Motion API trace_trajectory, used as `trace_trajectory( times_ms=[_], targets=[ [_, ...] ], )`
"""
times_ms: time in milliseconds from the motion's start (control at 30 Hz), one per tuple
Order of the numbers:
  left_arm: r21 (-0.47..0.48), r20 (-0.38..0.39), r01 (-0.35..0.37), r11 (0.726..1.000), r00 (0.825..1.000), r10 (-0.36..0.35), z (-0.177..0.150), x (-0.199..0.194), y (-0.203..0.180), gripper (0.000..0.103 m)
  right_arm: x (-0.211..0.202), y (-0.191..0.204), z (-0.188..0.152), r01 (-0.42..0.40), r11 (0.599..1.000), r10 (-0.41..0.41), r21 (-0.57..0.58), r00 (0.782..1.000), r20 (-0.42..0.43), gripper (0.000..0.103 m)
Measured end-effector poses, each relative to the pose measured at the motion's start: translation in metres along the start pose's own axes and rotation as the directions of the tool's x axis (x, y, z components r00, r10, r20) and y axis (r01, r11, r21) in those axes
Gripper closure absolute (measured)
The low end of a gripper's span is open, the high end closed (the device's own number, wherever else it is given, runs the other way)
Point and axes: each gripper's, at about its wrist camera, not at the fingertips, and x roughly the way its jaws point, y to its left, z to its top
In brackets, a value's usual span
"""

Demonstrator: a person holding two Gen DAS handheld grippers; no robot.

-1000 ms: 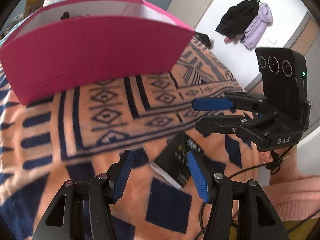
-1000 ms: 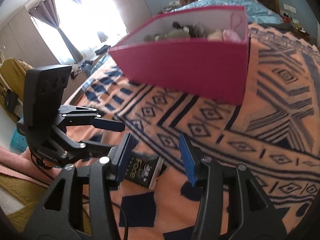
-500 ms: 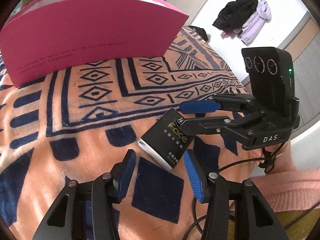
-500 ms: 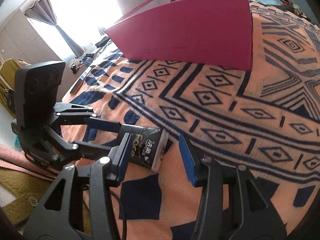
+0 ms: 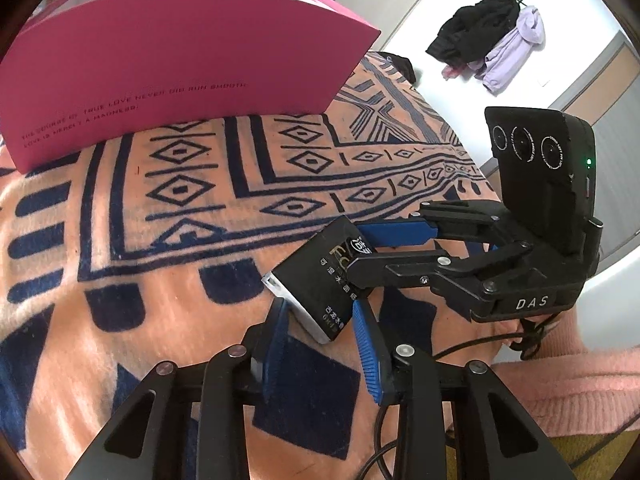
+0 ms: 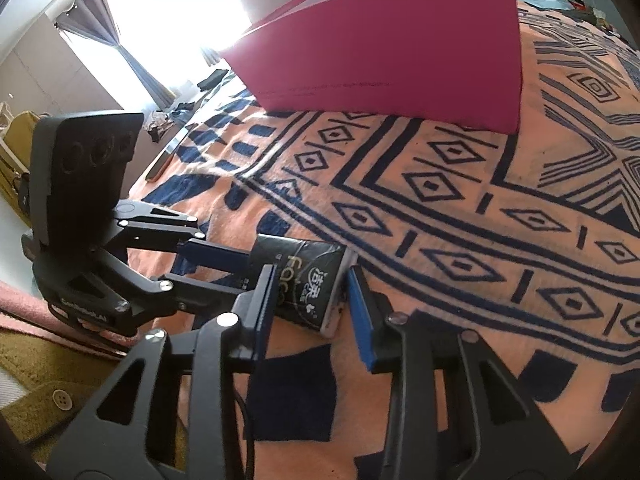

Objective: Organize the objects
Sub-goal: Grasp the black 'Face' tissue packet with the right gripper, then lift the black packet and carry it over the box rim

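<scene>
A black tissue pack (image 5: 320, 280), printed with pale "Face" lettering and white characters and showing a pale grey end, lies flat and askew on the orange and navy patterned bed blanket (image 5: 200, 200). It sits well in front of the tall pink box (image 5: 180, 60), which stands upright on the same blanket.

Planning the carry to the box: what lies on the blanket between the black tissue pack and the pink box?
Nothing: between the tissue pack and the pink box only bare patterned blanket shows, in both wrist views.
</scene>
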Motion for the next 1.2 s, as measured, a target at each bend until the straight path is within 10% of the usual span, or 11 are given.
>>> trace_trajectory(
  times_ms=[1200],
  targets=[
    [0.055, 0.141, -0.034, 0.998, 0.99, 0.026, 0.055, -0.027, -0.011, 0.07, -0.039, -0.005, 0.039, 0.053, 0.998, -0.057, 0.03, 0.983, 0.173, 0.069]
  ],
)
